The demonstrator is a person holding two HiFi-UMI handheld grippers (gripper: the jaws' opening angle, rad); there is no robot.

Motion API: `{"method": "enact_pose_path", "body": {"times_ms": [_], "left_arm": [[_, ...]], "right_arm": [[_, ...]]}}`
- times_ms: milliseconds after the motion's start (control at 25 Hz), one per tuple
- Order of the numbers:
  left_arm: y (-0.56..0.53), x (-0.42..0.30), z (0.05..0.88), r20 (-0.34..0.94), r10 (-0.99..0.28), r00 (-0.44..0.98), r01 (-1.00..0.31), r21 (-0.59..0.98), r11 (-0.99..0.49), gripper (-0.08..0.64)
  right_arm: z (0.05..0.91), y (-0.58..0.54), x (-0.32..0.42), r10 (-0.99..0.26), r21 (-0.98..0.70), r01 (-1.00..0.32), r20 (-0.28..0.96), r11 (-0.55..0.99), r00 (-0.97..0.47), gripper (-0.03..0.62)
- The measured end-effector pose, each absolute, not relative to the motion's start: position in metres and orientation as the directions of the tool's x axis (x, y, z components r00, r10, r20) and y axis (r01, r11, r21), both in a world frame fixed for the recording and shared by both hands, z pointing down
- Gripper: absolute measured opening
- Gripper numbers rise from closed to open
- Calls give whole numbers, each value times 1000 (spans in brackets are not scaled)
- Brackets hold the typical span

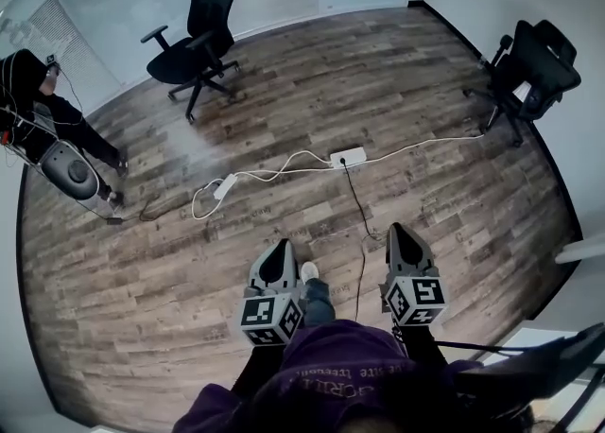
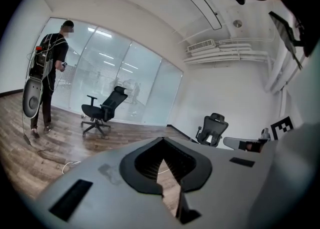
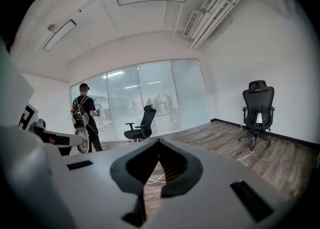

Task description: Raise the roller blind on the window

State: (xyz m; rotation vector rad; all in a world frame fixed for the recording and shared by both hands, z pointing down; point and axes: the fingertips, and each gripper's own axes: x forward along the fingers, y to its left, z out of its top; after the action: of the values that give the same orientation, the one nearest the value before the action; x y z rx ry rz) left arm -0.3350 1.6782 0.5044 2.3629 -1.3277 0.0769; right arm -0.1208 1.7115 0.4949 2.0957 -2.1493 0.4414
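Note:
No roller blind or window cord shows plainly in any view. In the head view, my left gripper (image 1: 282, 248) and right gripper (image 1: 398, 231) are held side by side at waist height over the wooden floor, pointing forward. Each one's jaws meet at the tips with nothing between them. The left gripper (image 2: 162, 141) looks toward a glass wall (image 2: 120, 80) across the room. The right gripper (image 3: 159, 143) faces the same glass wall (image 3: 165, 93).
A white power strip (image 1: 348, 156) with white cables lies on the floor ahead. Black office chairs stand at the back (image 1: 203, 20) and at the right (image 1: 534, 67). Another person (image 1: 43, 110) stands at the left by the glass. Dark furniture (image 1: 539, 365) is close at my right.

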Motion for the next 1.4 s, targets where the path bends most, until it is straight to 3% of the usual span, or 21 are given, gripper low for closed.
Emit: {"method": "enact_pose_path", "body": {"times_ms": [480,800,1040,1400], "left_arm": [[1475,-366,496,223,-832,508,-844,321,-429,2],[1375,-343,518,262,-835,484,-852,358,-382,2],[1257,-303,524,277,-862,425,-876,367,-314,2],[1094,-204,486,221,-874,433,-871,354,-342,2]], "right_arm": [[487,1515,-132,-959,-95,-995,276,32,-57,-2],[508,1404,-105,-941,-85,-995,330,47,-72,-2],[507,1267,-66,-938,-96,-989,319,110,-136,-2],[485,1105,23,-943,-96,-985,290,142,-164,-2]]}}
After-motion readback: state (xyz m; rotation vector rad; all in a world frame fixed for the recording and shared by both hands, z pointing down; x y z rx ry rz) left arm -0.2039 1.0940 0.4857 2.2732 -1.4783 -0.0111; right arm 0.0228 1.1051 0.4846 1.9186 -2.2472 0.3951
